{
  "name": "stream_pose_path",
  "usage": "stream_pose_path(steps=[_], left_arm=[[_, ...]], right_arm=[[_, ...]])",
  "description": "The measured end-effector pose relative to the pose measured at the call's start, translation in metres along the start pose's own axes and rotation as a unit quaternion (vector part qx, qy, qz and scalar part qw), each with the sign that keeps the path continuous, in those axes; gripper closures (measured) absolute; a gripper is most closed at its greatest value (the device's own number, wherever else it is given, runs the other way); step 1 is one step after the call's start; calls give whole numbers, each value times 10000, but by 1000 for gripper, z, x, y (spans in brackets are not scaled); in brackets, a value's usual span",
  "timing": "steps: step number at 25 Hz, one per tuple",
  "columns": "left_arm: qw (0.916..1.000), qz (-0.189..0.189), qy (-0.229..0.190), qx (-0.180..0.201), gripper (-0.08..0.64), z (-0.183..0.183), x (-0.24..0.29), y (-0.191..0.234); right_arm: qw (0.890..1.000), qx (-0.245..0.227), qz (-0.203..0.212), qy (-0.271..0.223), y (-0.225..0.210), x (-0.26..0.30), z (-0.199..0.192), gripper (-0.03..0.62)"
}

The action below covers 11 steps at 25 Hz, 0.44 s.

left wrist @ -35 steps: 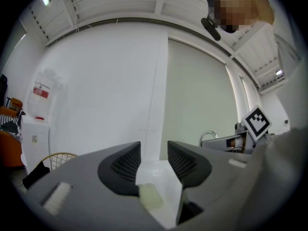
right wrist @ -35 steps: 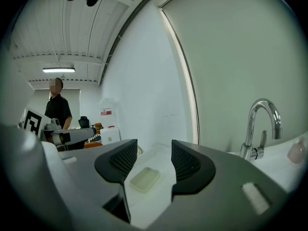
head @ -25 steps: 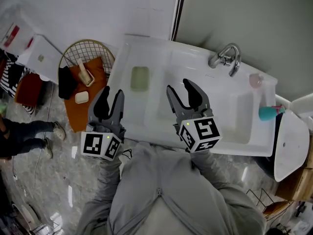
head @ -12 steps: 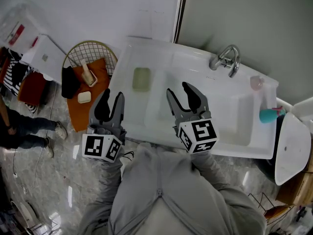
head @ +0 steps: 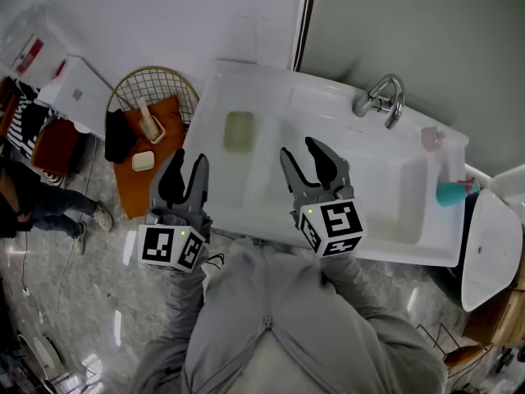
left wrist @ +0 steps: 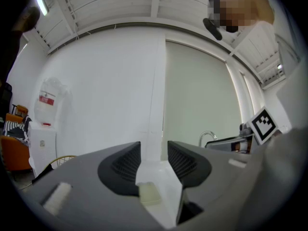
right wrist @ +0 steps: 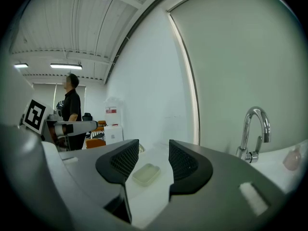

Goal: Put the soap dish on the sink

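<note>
The dish (head: 239, 131) sat on the sink's (head: 215, 89) left ledge, long axis pointing away from you, ahead of both grippers and between them. Your left gripper (head: 185, 164) held its jaws apart, empty. Your right gripper (head: 302, 150) was closing its jaws on nothing.

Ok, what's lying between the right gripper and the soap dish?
Nothing but bare white sink, as the head view and right gripper view show. The soap dish lies apart from the right gripper, whose jaws are closing on nothing.
</note>
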State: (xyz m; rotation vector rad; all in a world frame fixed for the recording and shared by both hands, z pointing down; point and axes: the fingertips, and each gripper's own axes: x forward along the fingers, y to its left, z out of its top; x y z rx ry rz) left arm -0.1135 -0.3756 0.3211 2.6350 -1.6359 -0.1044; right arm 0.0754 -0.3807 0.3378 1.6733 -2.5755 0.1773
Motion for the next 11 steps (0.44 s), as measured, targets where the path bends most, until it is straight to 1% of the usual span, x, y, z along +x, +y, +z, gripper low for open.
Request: stream_pose_path(steps=[11], left_arm=[[10000,-36,-21,-12,376,1,1,1]], right_arm=[[10000,-63,-40,-21,0,0,2,403]])
